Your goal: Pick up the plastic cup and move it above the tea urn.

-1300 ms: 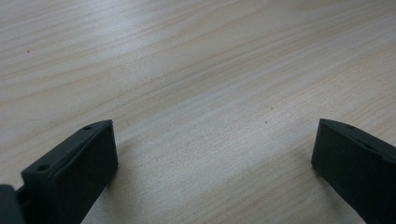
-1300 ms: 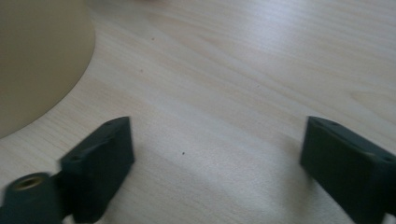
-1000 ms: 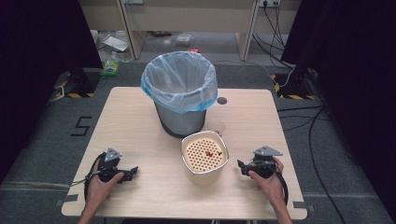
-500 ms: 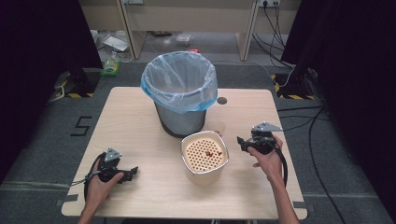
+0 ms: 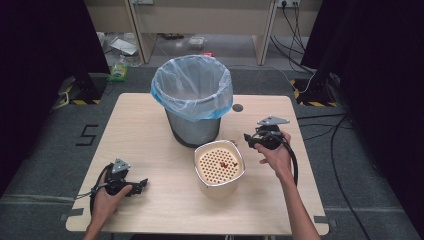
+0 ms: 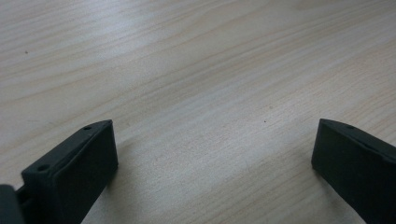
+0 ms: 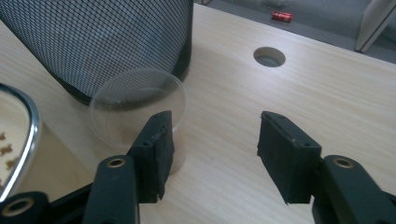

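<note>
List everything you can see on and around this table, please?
Table: one, pale wood, centre.
Bin: one, grey mesh with blue bag, far middle of table.
Tray: one, metal rim, holed cream inset holding a few brown bits, before the bin.
Clear cup: one, see-through, beside the bin and tray.
Table hole: one, round, right of bin.
Floor clutter: several items, behind the table.
Left claw: one, black, open, near-left on table.
Right claw: one, black, jaws just closing with nothing between them, next to the cup.
</note>
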